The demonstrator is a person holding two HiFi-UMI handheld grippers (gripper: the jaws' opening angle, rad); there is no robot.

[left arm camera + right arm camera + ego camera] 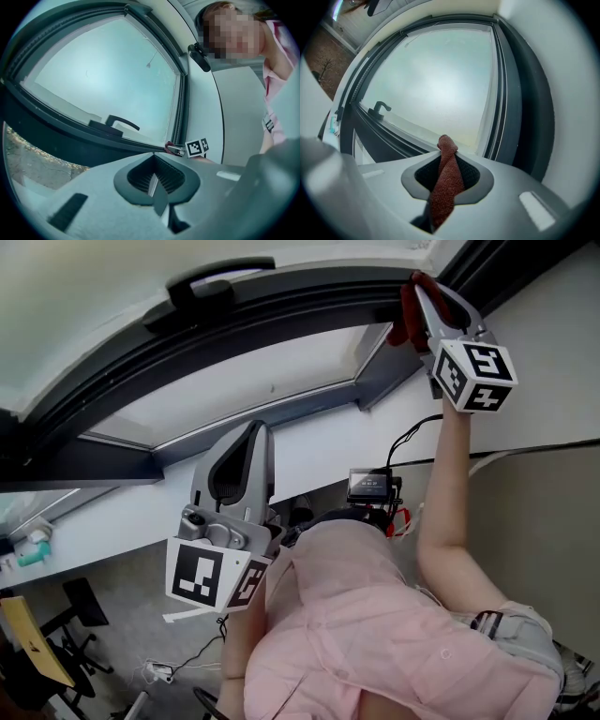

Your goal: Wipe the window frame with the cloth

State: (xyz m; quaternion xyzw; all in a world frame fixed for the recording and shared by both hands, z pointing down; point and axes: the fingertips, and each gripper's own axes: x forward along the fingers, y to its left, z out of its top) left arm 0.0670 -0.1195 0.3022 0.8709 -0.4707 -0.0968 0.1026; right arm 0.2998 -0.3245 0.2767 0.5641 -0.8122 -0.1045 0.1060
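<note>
1. Here, the right tongs (422,287) were clamped on the red cloth (446,180), raised to the far right corner of the window frame (281,307).
2. The left tongs (153,180) hung low and near, jaws together on nothing, well apart from the frame.
3. Whether the cloth touched the frame was hard to tell; it looked pressed into the corner.
4. A good wipe would need the protruding tuft leading, pushed into the dark channel and drawn steadily left toward the handle (220,282), with the hard jaw tips kept off the frame.
</note>
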